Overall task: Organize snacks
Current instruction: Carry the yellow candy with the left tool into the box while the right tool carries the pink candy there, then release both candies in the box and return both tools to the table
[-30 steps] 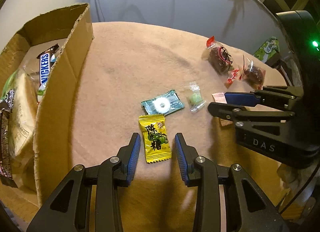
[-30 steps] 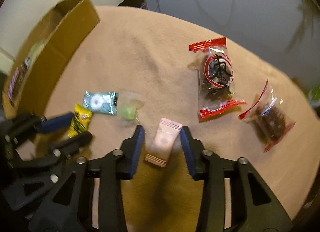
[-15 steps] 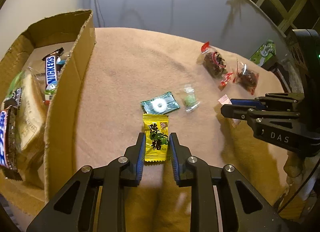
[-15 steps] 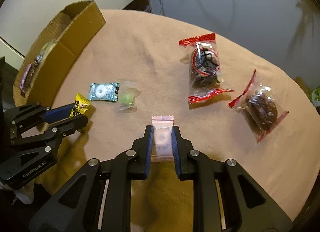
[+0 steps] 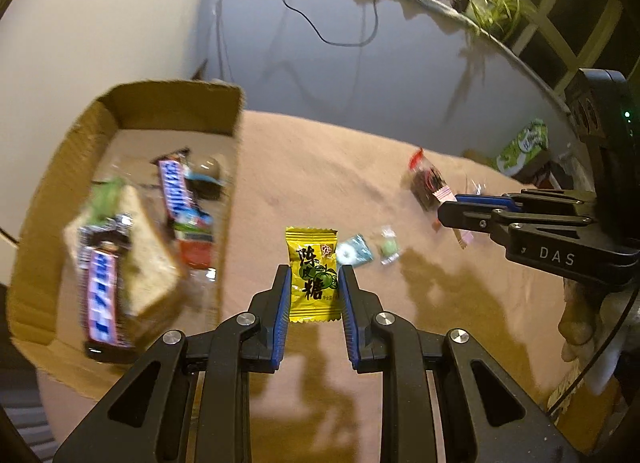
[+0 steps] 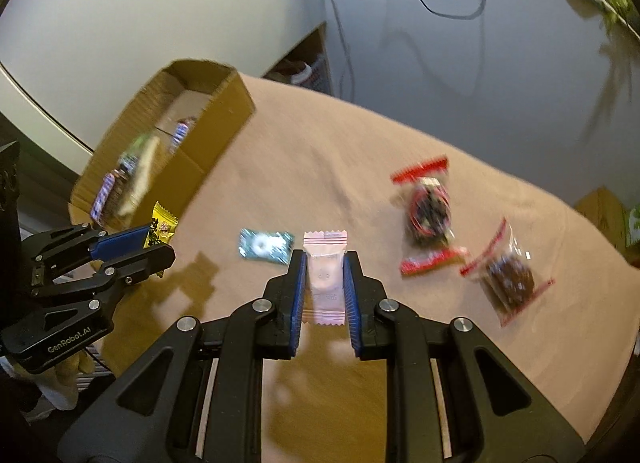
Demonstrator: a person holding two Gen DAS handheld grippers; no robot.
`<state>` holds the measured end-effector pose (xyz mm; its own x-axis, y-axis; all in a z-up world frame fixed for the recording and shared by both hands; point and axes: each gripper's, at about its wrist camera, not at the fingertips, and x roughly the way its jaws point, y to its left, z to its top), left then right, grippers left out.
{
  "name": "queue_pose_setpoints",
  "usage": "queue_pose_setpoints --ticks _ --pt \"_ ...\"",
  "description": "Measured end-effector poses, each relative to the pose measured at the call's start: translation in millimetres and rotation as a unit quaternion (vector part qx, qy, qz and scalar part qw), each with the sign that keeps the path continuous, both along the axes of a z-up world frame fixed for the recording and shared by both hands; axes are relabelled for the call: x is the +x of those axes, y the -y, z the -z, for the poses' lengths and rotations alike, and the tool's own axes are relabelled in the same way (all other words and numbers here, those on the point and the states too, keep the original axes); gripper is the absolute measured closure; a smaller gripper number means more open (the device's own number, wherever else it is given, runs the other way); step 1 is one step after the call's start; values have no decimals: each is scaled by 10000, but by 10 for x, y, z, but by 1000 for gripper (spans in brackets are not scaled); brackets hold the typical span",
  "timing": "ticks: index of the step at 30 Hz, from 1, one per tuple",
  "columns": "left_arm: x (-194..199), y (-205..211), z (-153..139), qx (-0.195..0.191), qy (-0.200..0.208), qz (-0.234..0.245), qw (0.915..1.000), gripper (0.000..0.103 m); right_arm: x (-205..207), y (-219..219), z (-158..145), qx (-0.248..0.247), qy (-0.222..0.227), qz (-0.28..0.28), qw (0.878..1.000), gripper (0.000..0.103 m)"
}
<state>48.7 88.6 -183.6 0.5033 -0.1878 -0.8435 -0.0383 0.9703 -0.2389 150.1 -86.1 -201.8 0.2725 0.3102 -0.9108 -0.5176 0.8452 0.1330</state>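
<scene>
glossy yellow foil is crinkling between the blue ribbed pads of the left gripper [image 5: 314, 281] in the left wrist view: the flat rectangular yellow candy packet [image 5: 313, 274], printed with dark characters and a green fruit, is being clamped by its sides and is hanging above the tan felt-like table cover [image 5: 320, 167]. to its left the open brown corrugated cardboard box [image 5: 224, 199] is holding blurred blue-and-white snack bars [image 5: 99, 303], a triangular wrapped sandwich [image 5: 148, 263] and other wrappers. just beyond the packet, a teal crimped sachet with a white ring [image 5: 354, 253] and a small clear wrapper with a green sweet [image 5: 389, 249] are lying on the cover. the right gripper [image 5: 450, 209] is reaching in from the right.

in the right wrist view, the right gripper [image 6: 324, 287] is pinching a matte pale pink pillow-shaped candy wrapper [image 6: 325, 279] with zigzag ends, raised over the cover. two clear bags with red sealed edges and dark lumpy contents [image 6: 428, 215] [image 6: 508, 275] are lying to the right, blurred. the left gripper, at the left edge, is gripping the yellow packet near the box.
</scene>
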Motion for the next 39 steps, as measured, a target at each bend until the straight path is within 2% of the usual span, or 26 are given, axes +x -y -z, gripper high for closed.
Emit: queue_pose_setpoints --ticks 14,26,39 --pt "-65 -569 -152 174 167 -586 9980 81 140 -810 -216 199 194 -586 9979 84" --pt "-33 -968 -106 269 99 -967 9949 81 246 -1545 -155 273 129 -1074 9938 84" --pt "-11 -1123 -60 282 44 -1078 9938 81 319 -1899 -36 242 10 -1368 9903 84"
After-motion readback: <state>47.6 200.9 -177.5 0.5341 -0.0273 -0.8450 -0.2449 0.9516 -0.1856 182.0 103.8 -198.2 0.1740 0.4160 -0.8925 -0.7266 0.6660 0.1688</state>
